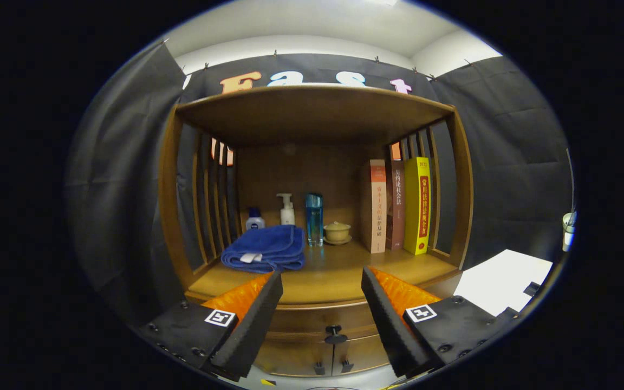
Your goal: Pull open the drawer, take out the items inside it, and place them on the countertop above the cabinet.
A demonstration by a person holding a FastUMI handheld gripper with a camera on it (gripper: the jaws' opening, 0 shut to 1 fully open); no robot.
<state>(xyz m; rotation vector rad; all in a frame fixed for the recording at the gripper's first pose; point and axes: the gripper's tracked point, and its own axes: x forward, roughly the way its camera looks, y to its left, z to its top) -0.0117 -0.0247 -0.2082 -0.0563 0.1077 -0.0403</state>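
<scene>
**Two fingers wide apart, drawer knob waiting between them**

Two black foam-faced fingers (260,319) of the gripper (323,284) stand spread wide, holding nothing. Between and just below them sits the drawer (312,317), closed, a curved band of glossy brown wood under the worktop (333,273) of the cabinet (317,355). Its small dark knob (334,330) looks like a round button on a short stem: hard, smooth and probably slippery, so the jaws should close squarely around the stem or behind the head, then pull straight out. I judge the drawer stiff and fairly light; its contents are hidden, so their handling cannot be judged.

On the worktop lie a folded blue towel (265,249), soft and plush, and behind it a small blue-capped jar (255,219), a white pump bottle (287,209), a tall blue glass bottle (314,218) and a lidded ceramic cup (337,232) on a saucer. Three upright books (398,206) lean beside the slatted right side. Bare wood remains near the front edge for whatever comes out.
</scene>
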